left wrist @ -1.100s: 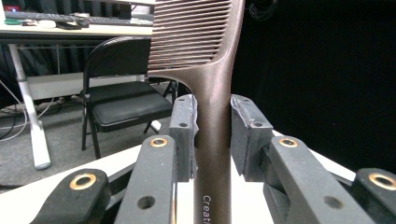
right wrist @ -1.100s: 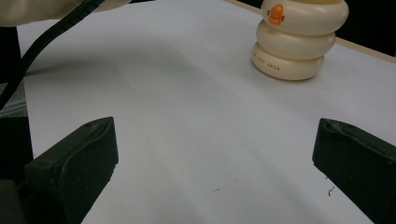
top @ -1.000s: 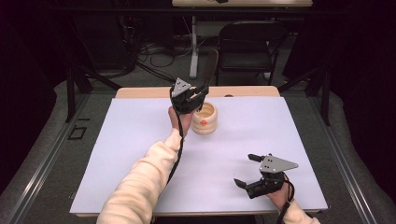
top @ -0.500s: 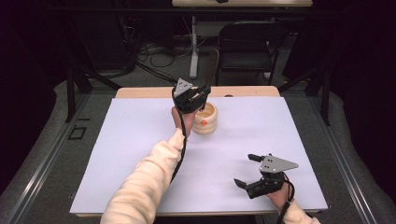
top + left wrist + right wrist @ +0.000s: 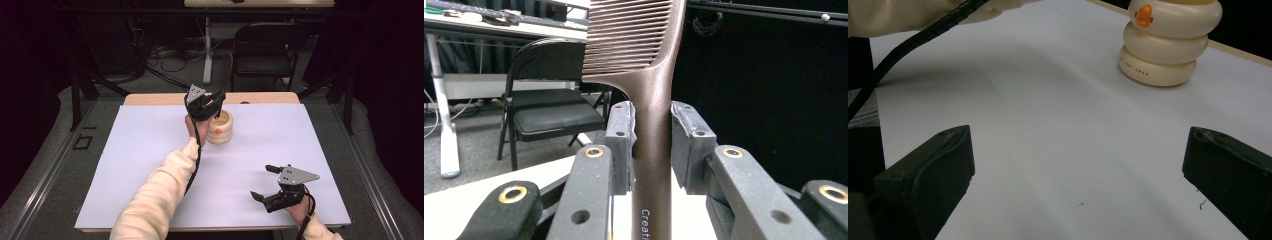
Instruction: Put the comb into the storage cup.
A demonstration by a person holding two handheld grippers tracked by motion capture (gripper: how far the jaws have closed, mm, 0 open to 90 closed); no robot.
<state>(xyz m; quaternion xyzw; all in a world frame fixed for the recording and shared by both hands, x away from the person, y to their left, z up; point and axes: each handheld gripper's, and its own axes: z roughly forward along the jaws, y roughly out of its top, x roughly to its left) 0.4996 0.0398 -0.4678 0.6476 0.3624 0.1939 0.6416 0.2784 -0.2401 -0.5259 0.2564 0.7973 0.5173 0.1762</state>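
Observation:
A dark brown comb (image 5: 651, 90) stands between the pads of my left gripper (image 5: 651, 145), which is shut on its handle; the teeth rise past the fingertips. In the high view the left gripper (image 5: 212, 102) hovers just above and left of a cream ribbed holder (image 5: 220, 129) with an orange mark on its side. My right gripper (image 5: 264, 182) rests near the table's front right, open with nothing between its fingers. In the right gripper view the wide-apart jaws of the right gripper (image 5: 1078, 165) frame bare white surface, with the holder (image 5: 1168, 42) farther off.
A white sheet (image 5: 150, 150) covers the wooden table (image 5: 260, 97). A black folding chair (image 5: 265, 50) and a desk leg with cables (image 5: 206, 50) stand beyond the far edge. The left gripper's cable (image 5: 923, 32) trails along the sleeve.
The left gripper with the comb has edged slightly right, closer over the holder. The right gripper has stayed where it was.

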